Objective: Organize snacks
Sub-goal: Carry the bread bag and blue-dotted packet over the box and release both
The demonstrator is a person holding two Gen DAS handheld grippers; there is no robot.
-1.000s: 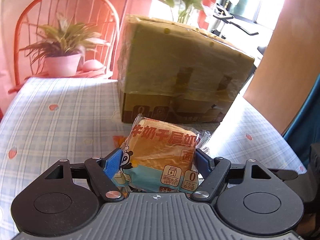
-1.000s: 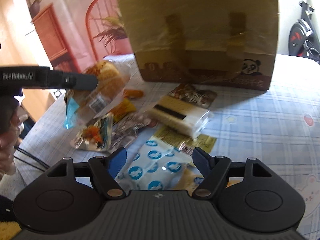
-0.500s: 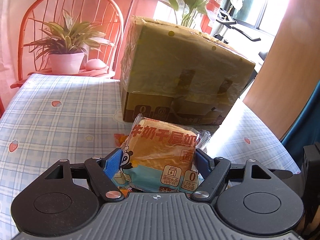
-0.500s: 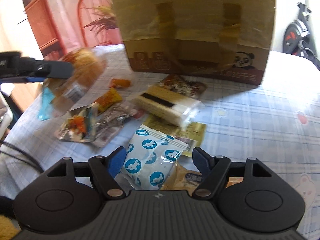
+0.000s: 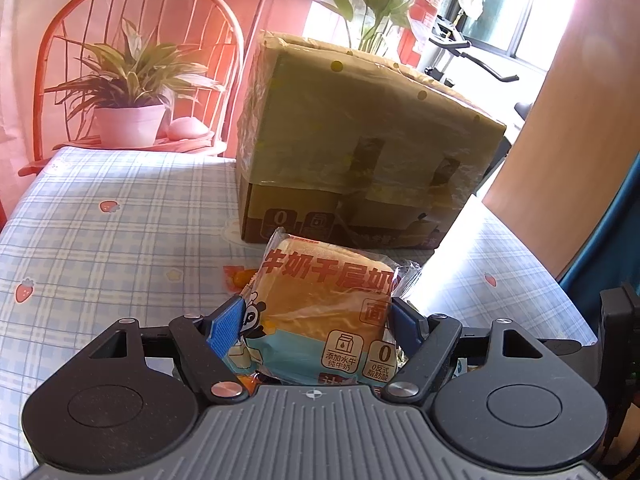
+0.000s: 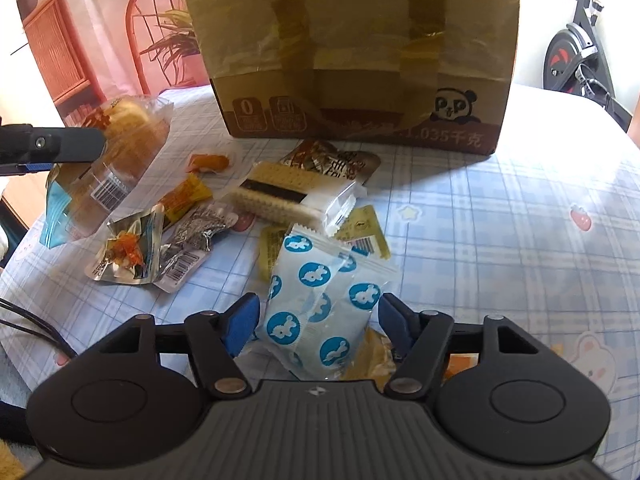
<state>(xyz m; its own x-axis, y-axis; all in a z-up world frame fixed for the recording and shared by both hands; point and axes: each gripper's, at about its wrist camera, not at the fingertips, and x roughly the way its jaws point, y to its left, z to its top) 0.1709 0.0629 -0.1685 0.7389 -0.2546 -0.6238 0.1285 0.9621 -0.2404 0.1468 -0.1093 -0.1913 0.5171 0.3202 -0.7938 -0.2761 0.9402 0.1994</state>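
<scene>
My left gripper is shut on a bread packet with red lettering. The right wrist view shows that packet held above the table's left side by one of the left fingers. My right gripper points down at a white packet with blue rabbit dots. Its jaws are closing around the packet, with a thin gap still showing at the left pad. A tall taped cardboard box stands behind the snack pile.
Loose on the checked tablecloth lie a wafer pack, foil packets, an orange sweet and a yellow packet. A chair with a potted plant stands beyond the far edge. An exercise bike is at the right.
The right gripper has come down and forward over the rabbit-dot packet, and its jaws have narrowed around it. The left gripper keeps its hold on the bread packet.
</scene>
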